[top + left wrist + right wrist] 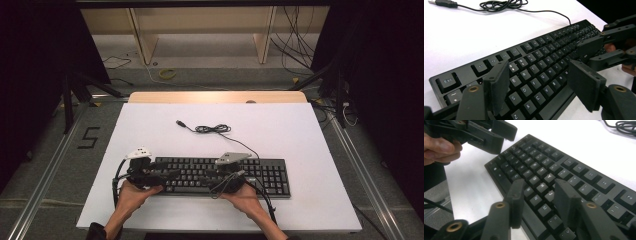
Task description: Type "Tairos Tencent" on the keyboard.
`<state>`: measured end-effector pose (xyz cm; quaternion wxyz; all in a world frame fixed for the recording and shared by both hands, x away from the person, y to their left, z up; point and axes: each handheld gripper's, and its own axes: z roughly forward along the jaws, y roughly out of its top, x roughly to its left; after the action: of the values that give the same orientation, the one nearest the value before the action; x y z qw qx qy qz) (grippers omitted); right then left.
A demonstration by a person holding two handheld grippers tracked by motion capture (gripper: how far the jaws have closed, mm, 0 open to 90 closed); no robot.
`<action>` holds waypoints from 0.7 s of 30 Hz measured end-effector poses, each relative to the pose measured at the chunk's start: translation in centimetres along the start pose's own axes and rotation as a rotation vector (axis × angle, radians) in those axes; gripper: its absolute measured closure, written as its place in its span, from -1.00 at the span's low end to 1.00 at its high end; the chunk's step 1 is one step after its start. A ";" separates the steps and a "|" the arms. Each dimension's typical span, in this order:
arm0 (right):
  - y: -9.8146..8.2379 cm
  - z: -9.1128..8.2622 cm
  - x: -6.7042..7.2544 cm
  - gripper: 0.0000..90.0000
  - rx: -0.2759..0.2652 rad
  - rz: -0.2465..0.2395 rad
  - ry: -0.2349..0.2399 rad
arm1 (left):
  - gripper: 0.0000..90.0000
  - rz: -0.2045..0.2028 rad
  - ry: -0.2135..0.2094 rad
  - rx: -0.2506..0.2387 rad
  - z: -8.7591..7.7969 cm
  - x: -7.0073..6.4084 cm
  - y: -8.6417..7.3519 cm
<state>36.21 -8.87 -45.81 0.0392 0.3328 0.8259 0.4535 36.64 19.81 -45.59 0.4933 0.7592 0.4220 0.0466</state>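
A black keyboard (270, 175) lies across the near half of the white table (150, 125). My left gripper (172, 174) hovers over its left end, pointing right. In the left gripper view its jaws (539, 75) stand wide open above the letter keys (541, 57), with nothing gripped. My right gripper (212, 176) hangs over the keyboard's middle, pointing left. In the right gripper view its jaws (540, 192) stand partly apart just above the lower letter rows (541, 165), with nothing pressed between the pads. Each gripper shows in the other's view: the right gripper (599, 47) and the left gripper (496, 135).
The keyboard's cable (212, 129) lies coiled behind it, ending in a loose USB plug (181, 123). White tabletop stretches behind and to both sides. Past the far edge are a wooden strip (217, 96), shelving and floor cables.
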 end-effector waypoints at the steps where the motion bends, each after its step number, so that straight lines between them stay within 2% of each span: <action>1: 0.0 0.1 0.0 0.43 0.003 -0.002 0.000 | -0.26 -0.002 0.000 -0.004 0.0 -0.1 0.0; 12: -0.1 1.5 0.3 0.83 0.045 -0.020 0.000 | -0.28 0.011 -0.019 -0.018 -0.5 -0.3 -0.6; 21: -0.2 2.4 0.3 1.00 0.072 -0.033 -0.001 | -0.28 0.022 -0.021 -0.020 -0.7 -0.5 -1.0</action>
<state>36.74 -6.98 -47.32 0.0352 0.3204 0.8472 0.4224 35.37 20.09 -45.88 0.5047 0.7594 0.4078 0.0481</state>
